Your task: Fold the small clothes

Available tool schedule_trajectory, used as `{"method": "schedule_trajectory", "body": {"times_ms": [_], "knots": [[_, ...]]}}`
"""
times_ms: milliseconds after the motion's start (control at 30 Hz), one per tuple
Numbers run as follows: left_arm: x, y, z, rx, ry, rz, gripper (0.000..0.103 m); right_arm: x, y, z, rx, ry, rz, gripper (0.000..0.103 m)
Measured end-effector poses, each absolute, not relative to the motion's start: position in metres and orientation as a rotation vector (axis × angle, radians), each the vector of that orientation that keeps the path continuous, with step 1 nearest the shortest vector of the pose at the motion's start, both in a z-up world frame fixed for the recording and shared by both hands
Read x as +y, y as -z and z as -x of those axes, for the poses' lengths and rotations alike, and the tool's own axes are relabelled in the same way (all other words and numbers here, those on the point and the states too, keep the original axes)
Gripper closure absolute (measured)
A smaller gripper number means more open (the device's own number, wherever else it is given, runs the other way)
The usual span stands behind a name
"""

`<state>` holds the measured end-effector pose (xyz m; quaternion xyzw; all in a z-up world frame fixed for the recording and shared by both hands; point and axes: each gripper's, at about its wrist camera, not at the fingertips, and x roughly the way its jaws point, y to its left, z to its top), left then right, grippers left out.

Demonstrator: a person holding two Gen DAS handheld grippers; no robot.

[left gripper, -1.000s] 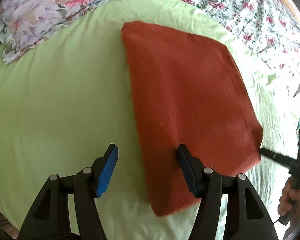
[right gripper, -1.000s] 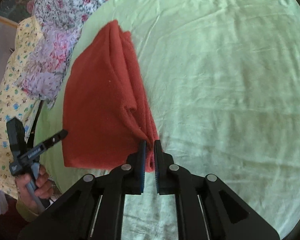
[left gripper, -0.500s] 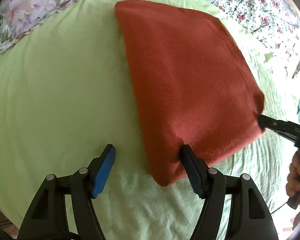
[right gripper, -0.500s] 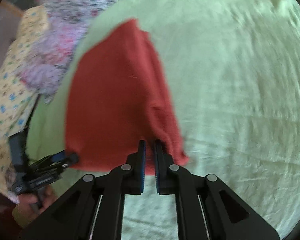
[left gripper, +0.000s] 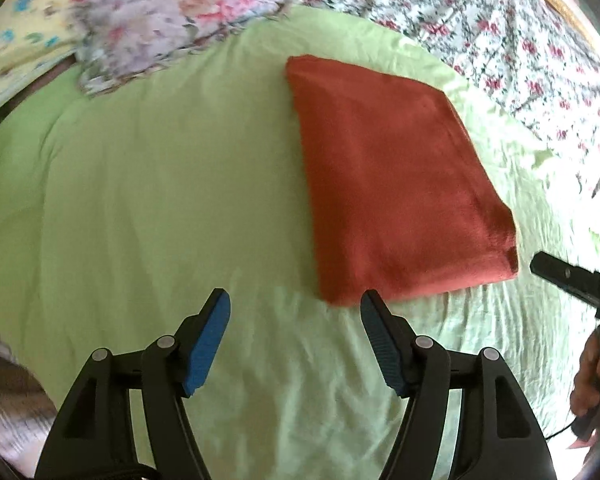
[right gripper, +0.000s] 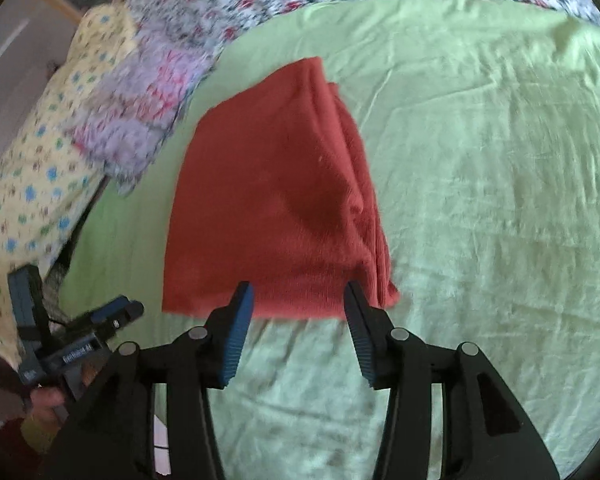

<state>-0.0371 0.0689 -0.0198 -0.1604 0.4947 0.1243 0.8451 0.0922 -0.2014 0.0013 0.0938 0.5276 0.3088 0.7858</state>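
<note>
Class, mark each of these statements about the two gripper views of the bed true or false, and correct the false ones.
1. The red cloth lies folded on the green sheet. True.
2. The right gripper is clamped on the cloth. False: its jaws stand open, with nothing between them.
3. The left gripper has its jaws open. True.
4. The cloth is blue. False: it is red; only the gripper pads are blue.
5. Floral bedding lies beyond the green sheet. True.
</note>
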Motion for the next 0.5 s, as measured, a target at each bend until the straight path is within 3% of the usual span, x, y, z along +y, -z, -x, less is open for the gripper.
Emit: {"method": "schedule_trajectory", "body": {"times_ms": [233, 333, 500], "knots": [[0.028, 0.011, 0.075, 1.012, -0.381, 0.243, 0.029, -0.212, -0.001, -0.053, 1.096, -0.751, -0.106, 0.034], [0.007, 0.008, 0.089, 0.978, -0.404, 0.200, 0.022, -0.217, 0.001, -0.036, 1.084, -0.760, -0.086, 0.031], [-0.006, 0.008, 0.086, 0.972, -0.364, 0.136, 0.022, -0.219, -0.003, -0.026, 1.041, -0.772, -0.050, 0.026]]}}
